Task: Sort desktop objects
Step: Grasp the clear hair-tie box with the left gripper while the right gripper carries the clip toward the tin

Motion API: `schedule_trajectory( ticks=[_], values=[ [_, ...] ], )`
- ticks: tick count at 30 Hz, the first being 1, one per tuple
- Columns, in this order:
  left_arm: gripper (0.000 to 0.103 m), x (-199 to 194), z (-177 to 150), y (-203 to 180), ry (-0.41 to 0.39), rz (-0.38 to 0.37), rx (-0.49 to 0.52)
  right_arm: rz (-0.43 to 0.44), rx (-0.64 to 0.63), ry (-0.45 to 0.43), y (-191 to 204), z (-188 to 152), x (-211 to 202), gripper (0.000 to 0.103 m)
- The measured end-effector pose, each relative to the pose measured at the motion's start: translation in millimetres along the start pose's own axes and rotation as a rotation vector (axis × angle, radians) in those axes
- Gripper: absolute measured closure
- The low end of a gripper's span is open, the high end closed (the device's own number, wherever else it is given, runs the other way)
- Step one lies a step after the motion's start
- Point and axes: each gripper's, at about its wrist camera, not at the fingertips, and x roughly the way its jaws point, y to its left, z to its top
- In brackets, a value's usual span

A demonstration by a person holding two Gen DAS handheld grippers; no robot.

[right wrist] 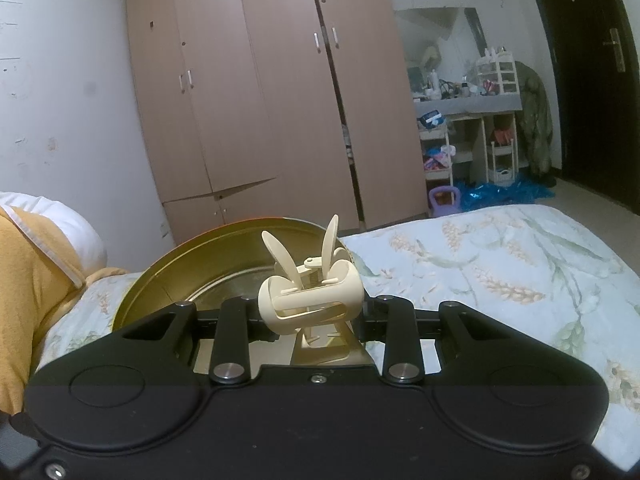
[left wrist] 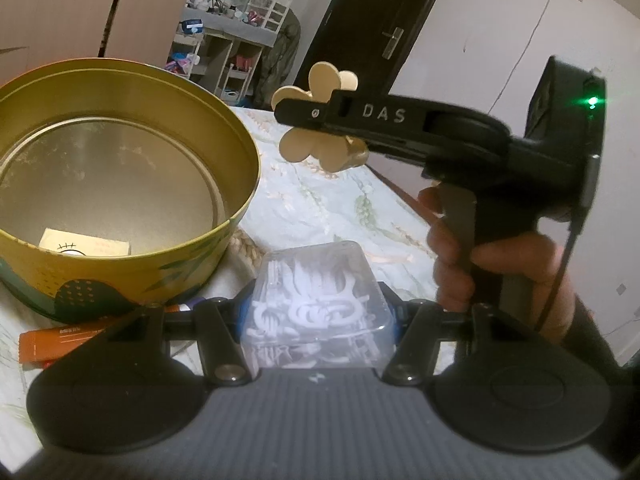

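The left gripper (left wrist: 320, 316) is clamped on a clear plastic box (left wrist: 320, 304) filled with pale, tangled pieces, its jaws drawn in against the box's two sides. The right gripper (right wrist: 310, 312), seen in the left wrist view as a black handheld tool marked "DAS" with a green light on its body, pinches a cream hair claw clip (right wrist: 310, 292), whose butterfly-shaped wings stick out above and below the fingers. The clip hangs in the air just beyond the rim of a round gold tin (left wrist: 244, 184), which stands open on a floral bedspread (left wrist: 320, 200). A small pale card (left wrist: 86, 246) lies on the tin's floor near its front wall. An orange tube (left wrist: 60, 344) lies on the bedspread just in front of the tin. A wardrobe (right wrist: 256, 100) and a cluttered dressing table (right wrist: 468, 104) stand behind.
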Motion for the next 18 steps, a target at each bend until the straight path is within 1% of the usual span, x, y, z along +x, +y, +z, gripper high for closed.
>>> schedule_trajectory(
  ticks=[7,15,18],
  values=[
    [0.04,-5.2,-0.5,-1.1,-0.005,-0.015,0.012,0.028,-0.023,-0.021,6.4,-5.4,0.3,0.073],
    [0.04,1.0,-3.7,-6.3,0.03,-0.029,0.047,0.019,-0.018,-0.004,-0.1,-8.5,17.5,0.073],
    [0.04,1.9,-3.9,-7.4,0.029,-0.028,0.046,0.031,-0.035,-0.023,2.5,-10.8,19.2,0.073]
  ],
)
